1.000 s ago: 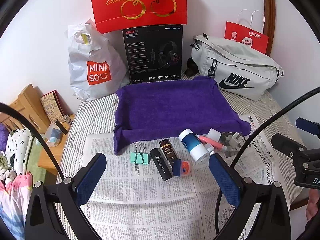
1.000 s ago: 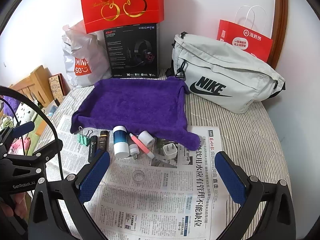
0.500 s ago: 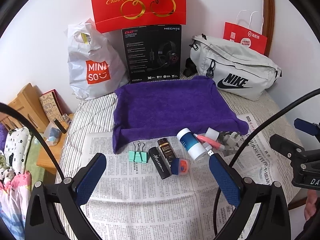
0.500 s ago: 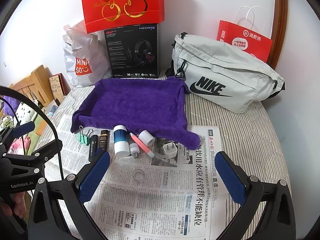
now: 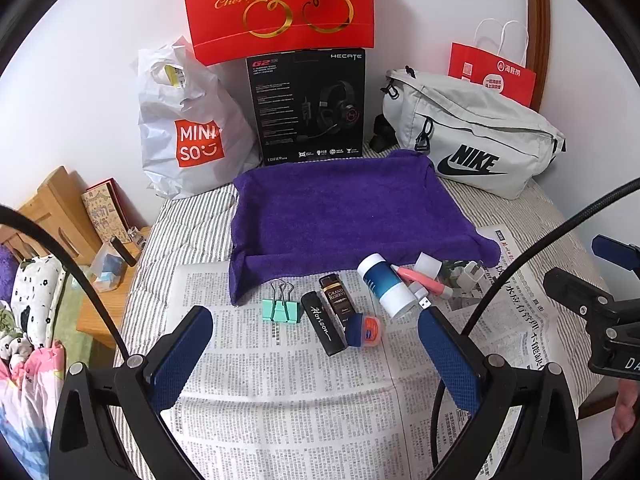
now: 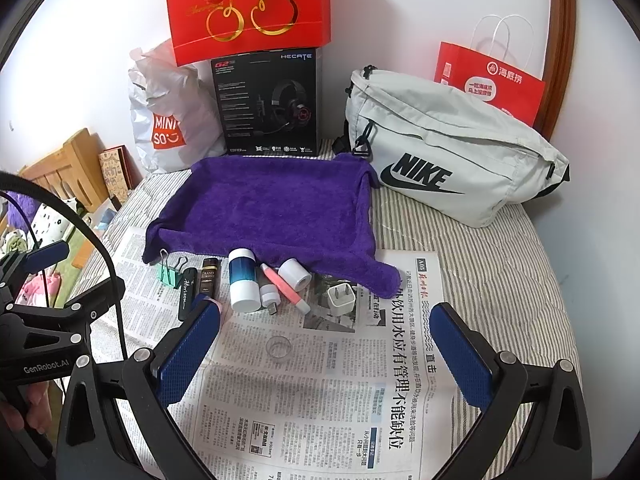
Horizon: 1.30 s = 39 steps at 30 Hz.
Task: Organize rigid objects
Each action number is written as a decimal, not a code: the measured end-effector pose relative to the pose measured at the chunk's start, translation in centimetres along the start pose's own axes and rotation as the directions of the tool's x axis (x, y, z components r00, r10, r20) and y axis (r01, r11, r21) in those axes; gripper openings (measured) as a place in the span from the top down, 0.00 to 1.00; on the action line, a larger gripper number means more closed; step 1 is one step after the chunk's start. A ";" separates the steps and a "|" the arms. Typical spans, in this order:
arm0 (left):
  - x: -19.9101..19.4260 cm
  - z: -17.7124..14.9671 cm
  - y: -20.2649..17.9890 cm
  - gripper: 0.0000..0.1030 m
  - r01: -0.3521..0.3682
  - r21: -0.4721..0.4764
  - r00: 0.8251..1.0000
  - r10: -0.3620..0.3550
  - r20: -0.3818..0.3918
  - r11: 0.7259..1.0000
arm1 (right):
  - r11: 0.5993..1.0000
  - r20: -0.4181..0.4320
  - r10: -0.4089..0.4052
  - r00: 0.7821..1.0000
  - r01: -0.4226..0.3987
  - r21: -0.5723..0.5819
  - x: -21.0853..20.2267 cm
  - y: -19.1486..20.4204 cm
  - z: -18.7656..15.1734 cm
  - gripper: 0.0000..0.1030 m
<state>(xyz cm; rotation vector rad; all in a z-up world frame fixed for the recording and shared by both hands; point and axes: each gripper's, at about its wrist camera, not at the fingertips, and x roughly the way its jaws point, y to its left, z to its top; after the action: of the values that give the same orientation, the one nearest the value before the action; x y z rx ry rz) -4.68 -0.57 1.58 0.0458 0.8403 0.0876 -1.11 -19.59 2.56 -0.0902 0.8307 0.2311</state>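
both the left gripper point(image 5: 316, 346) and right gripper point(image 6: 324, 346) are hovering with jaws apart and empty, and the blue-and-white bottle point(image 6: 243, 280) is looking light, stiff and slick, best pinched across its middle.

White wall point(image 6: 400, 8) behind, plain, evenly lit, no hard shadows. Curved dark wood frame point(image 6: 560, 40) runs up the right side against it. Surface is a bed w/ grey-white striped cover point(image 6: 480, 248). Off its left edge: light wooden rack point(image 5: 52, 208) by the wall, low wooden side table point(image 5: 108, 308) just beside the bed w/ small clutter on top. Further left, a pile of patterned fabric point(image 5: 28, 320), dotted white & pink. Floor not visible.
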 end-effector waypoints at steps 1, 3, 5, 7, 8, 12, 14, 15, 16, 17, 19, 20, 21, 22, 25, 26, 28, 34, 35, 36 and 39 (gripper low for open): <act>0.0 0.0 0.0 0.00 0.000 0.000 1.000 0.000 0.000 1.000 | 1.000 0.001 0.000 1.000 0.000 0.000 0.0 0.0 0.0 0.00; 0.0 0.0 0.0 0.00 -0.001 0.000 1.000 0.001 0.000 1.000 | 1.000 -0.001 -0.003 1.000 0.003 0.000 -0.1 0.0 0.0 0.00; 0.0 0.0 0.0 0.00 -0.001 0.001 1.000 0.001 0.000 1.000 | 1.000 0.000 -0.002 1.000 0.002 0.000 -0.1 0.0 0.0 0.00; -0.1 0.1 0.1 0.00 -0.003 0.003 1.000 0.003 0.001 1.000 | 1.000 0.002 -0.002 1.000 0.002 -0.002 -0.2 0.0 0.0 0.00; 0.0 0.1 0.2 0.00 -0.002 0.003 1.000 0.002 0.001 1.000 | 1.000 0.004 -0.001 1.000 0.001 -0.003 -0.2 0.0 0.0 0.00; 0.1 0.2 0.2 0.00 -0.003 0.001 1.000 0.003 -0.004 1.000 | 1.000 0.004 0.009 1.000 -0.009 -0.005 -0.1 0.0 0.1 0.00; 0.3 0.2 0.3 0.00 -0.001 -0.002 1.000 0.001 -0.006 1.000 | 1.000 0.000 0.011 1.000 -0.011 -0.006 0.0 0.0 0.1 0.00; 0.4 0.2 0.4 0.00 0.000 -0.004 1.000 0.000 -0.006 1.000 | 1.000 -0.002 0.013 1.000 -0.013 -0.005 0.2 0.0 0.1 0.00; 0.5 0.2 0.5 0.00 0.007 -0.011 1.000 -0.007 -0.001 1.000 | 1.000 -0.004 0.014 1.000 -0.014 -0.004 0.3 0.0 0.1 0.00; 0.8 0.2 0.6 0.00 0.016 -0.015 1.000 -0.016 0.000 1.000 | 1.000 -0.006 0.016 1.000 -0.016 -0.004 0.5 0.0 0.1 0.00; 1.5 0.1 0.7 0.00 0.023 -0.017 1.000 -0.023 -0.009 1.000 | 1.000 -0.010 0.017 1.000 -0.017 -0.002 0.8 0.0 0.1 0.00; 1.8 0.0 0.8 0.00 0.022 -0.019 1.000 -0.022 -0.011 1.000 | 1.000 -0.012 0.016 1.000 -0.016 -0.001 1.0 0.0 0.1 0.00; 2.2 -0.1 0.8 0.00 0.021 -0.019 1.000 -0.022 -0.013 1.000 | 1.000 -0.013 0.015 1.000 -0.015 0.000 1.1 -0.1 0.0 0.00; 2.6 -0.2 0.9 0.00 0.022 -0.019 1.000 -0.022 -0.020 1.000 | 1.000 -0.015 0.016 1.000 -0.016 0.001 1.2 -0.1 0.0 0.00; 4.0 -0.7 1.4 0.00 0.018 -0.020 0.999 -0.019 -0.044 1.000 | 1.000 -0.018 0.015 1.000 -0.015 0.004 1.6 -0.3 0.0 0.00; 4.6 -0.9 1.5 0.00 0.014 -0.023 0.998 -0.015 -0.055 1.000 | 1.000 -0.019 0.015 1.000 -0.015 0.006 1.7 -0.4 0.0 0.00; 5.8 -1.3 1.9 0.00 -0.004 -0.031 0.997 0.001 -0.075 1.000 | 1.000 -0.027 0.015 1.000 -0.015 0.010 2.1 -0.5 0.0 0.00; 8.9 -2.8 3.4 0.00 -0.002 -0.048 0.994 -0.004 -0.111 0.999 | 1.000 -0.052 0.021 0.998 -0.020 0.015 3.5 -0.8 -0.2 0.00; 9.5 -2.9 3.8 0.00 0.003 -0.057 0.993 -0.010 -0.116 0.998 | 1.000 -0.056 0.020 0.998 -0.020 0.015 3.8 -0.7 -0.3 0.00; 10.0 -3.1 4.1 0.00 0.003 -0.061 0.993 -0.010 -0.121 0.998 | 1.000 -0.064 0.022 0.998 -0.021 0.016 4.1 -0.8 -0.3 0.00; 11.8 -3.3 4.9 0.03 -0.017 -0.073 0.990 0.006 -0.144 0.997 | 1.000 -0.087 0.026 0.996 -0.024 0.017 5.1 -0.9 -0.6 0.00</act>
<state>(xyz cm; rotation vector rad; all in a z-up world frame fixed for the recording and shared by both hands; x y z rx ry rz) 0.35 5.49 -8.99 -0.0259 0.9804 0.1340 2.02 -19.69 -1.59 -0.0755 0.9205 0.2456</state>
